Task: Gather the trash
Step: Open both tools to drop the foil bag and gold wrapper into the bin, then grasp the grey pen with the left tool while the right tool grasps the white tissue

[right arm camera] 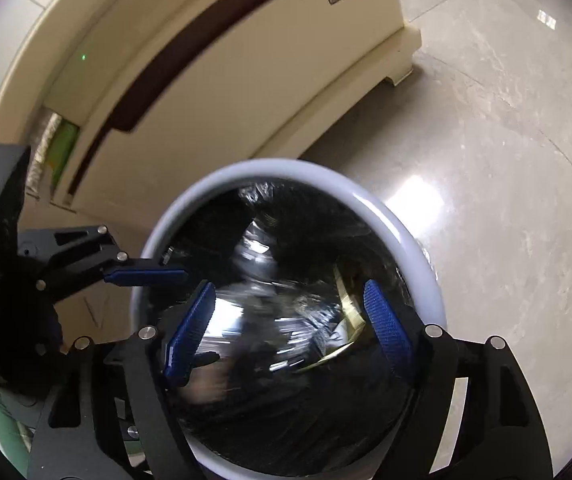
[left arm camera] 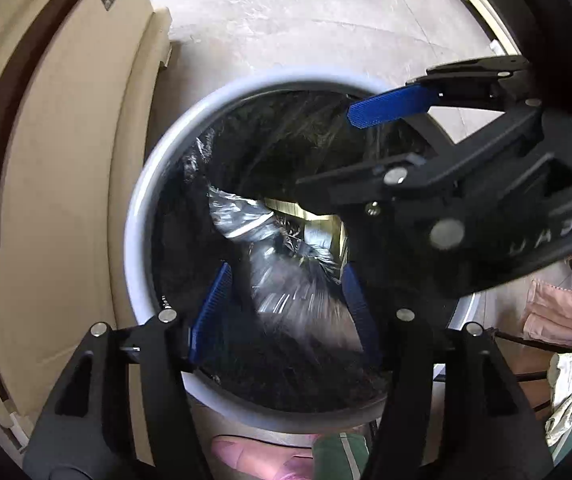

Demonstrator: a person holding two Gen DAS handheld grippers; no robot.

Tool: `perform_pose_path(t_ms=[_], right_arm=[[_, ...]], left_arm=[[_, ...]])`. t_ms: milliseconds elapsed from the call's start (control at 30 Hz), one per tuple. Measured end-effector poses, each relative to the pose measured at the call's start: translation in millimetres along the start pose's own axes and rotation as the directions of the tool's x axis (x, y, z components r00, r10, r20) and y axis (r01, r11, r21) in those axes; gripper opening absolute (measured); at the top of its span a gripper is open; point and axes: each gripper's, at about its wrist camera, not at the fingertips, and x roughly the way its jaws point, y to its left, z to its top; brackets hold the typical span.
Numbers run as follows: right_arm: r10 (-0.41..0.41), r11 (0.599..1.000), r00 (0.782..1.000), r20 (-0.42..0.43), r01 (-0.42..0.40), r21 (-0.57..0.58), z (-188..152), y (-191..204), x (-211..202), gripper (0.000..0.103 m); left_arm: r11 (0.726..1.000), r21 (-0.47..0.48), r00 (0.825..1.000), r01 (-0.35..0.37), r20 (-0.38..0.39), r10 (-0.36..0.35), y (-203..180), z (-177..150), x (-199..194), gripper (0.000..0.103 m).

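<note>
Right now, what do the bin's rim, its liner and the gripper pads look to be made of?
Bin rim: smooth pale plastic, going by its soft even sheen. Liner: thin black plastic film, crinkled, with glossy highlights. Pads: blue, finely ribbed; probably rubber or textured plastic.

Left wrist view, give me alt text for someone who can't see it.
The open left gripper hangs over a round white-rimmed bin lined with a black bag, crumpled plastic between its fingers. The right gripper reaches in alongside.

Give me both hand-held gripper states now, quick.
Left hand-held gripper: open over the bin, crumpled black bag between its pads, not pinched.
Right hand-held gripper: open above the bin, holding nothing.
</note>
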Motion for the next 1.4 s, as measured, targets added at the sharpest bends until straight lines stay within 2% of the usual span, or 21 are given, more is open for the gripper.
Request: perform_pose_path(t_ms=[133,267,433,500,533,567,600,667,733,800,867,1000,1100,1167,1267,1400], right_arm=[[0.01,1.0,1.0,0.018,-0.01,-0.002,3,2,-9,0.077],[0.024,1.0,0.997,0.073,-0.023,-0.017,6,9,-35,0.076],[0.038,0.995,0.982,0.183,-0.021,-0.096,29,30,-92,0.075],[0.057,0.991,0.973,0.224,-0.028,-0.132,41,45,-115,0.075],[0.081,0.984,0.963,0.255,-0.037,-0.173,49,58,-130,0.075],[0.094,0.979,0.958,0.27,-0.04,-0.198,56,70,-137,0.075],[0.112,0.972,0.952,0.286,-0.045,-0.233,63,85,-147,0.076],[0.151,0.953,0.941,0.302,-0.057,-0.299,73,115,-158,0.076],[0.18,0.93,0.935,0.304,-0.061,-0.362,83,145,-163,0.076],[0.211,0.908,0.932,0.293,-0.076,-0.412,92,175,-164,0.076],[0.221,0.88,0.938,0.266,-0.075,-0.468,100,209,-159,0.077],[0.213,0.811,0.956,0.2,-0.059,-0.582,109,265,-140,0.08],[0.158,0.74,0.976,0.147,-0.018,-0.673,110,306,-115,0.08],[0.125,0.716,0.985,0.12,-0.006,-0.698,111,322,-99,0.08],[0.068,0.695,0.991,0.119,0.038,-0.718,115,334,-74,0.08],[0.002,0.692,0.993,0.117,0.083,-0.717,125,334,-53,0.08]], left_arm=[[1.0,-0.023,1.0,0.0,0.021,0.0,2,0,-12,0.057],[1.0,-0.025,0.998,0.003,0.063,-0.002,1,-3,-35,0.057],[0.999,-0.045,0.98,0.0,0.198,0.009,11,-2,-97,0.057],[0.998,-0.062,0.963,0.0,0.268,0.017,18,-9,-132,0.06],[0.997,-0.076,0.952,-0.008,0.305,0.031,22,-16,-153,0.063],[0.996,-0.089,0.943,-0.022,0.329,0.05,26,-22,-168,0.072],[0.992,-0.114,0.928,-0.046,0.363,0.085,33,-32,-188,0.077],[0.981,-0.171,0.902,-0.087,0.404,0.15,49,-52,-220,0.08],[0.964,-0.237,0.883,-0.122,0.418,0.215,67,-72,-246,0.081],[0.935,-0.313,0.866,-0.166,0.408,0.29,85,-94,-264,0.085],[0.902,-0.387,0.854,-0.191,0.388,0.348,104,-118,-279,0.085],[0.845,-0.484,0.852,-0.227,0.322,0.413,131,-155,-285,0.086],[0.82,-0.521,0.867,-0.237,0.267,0.421,156,-178,-281,0.086],[0.817,-0.531,0.88,-0.223,0.251,0.404,166,-185,-267,0.086],[0.812,-0.542,0.888,-0.217,0.236,0.395,187,-193,-264,0.086],[0.814,-0.546,0.897,-0.196,0.236,0.375,202,-193,-259,0.086]])
